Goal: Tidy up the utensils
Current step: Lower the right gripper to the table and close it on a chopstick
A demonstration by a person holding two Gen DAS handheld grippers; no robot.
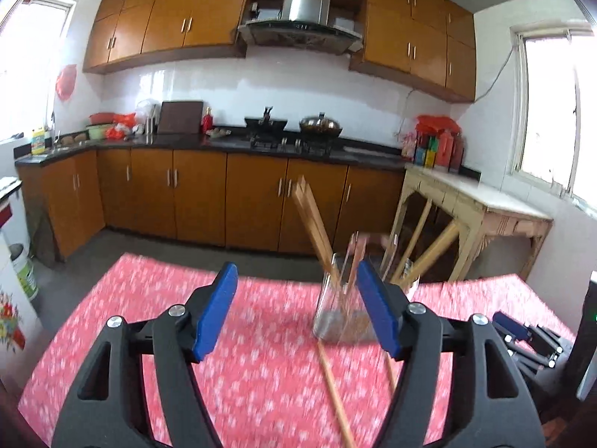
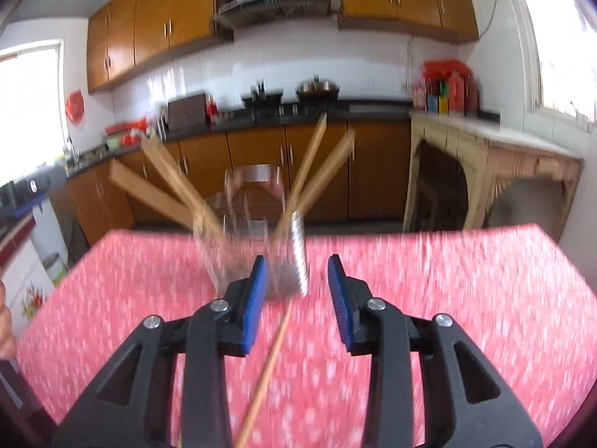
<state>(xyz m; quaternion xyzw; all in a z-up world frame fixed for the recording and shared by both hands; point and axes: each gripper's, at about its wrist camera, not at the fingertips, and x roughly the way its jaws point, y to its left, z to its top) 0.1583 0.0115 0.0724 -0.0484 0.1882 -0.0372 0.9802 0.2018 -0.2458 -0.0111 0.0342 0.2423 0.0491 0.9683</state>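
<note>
A clear glass holder (image 1: 337, 310) stands on the red patterned tablecloth (image 1: 149, 298) and holds several wooden chopsticks (image 1: 311, 220) leaning outward. A loose chopstick (image 1: 334, 384) lies on the cloth in front of it. My left gripper (image 1: 298, 313) is open and empty, its right pad (image 1: 377, 310) beside the glass. In the right wrist view the blurred glass (image 2: 246, 254) holds chopsticks (image 2: 309, 171) and a metal utensil (image 2: 300, 257). My right gripper (image 2: 298, 298) is open just before it, with a loose chopstick (image 2: 266, 369) on the cloth beneath.
The right gripper (image 1: 522, 336) shows at the right edge of the left wrist view. Behind the table (image 2: 485, 298) are kitchen cabinets, a stove counter (image 1: 291, 142) and a pale side table (image 1: 481, 201). A chair back (image 2: 253, 175) stands behind the table.
</note>
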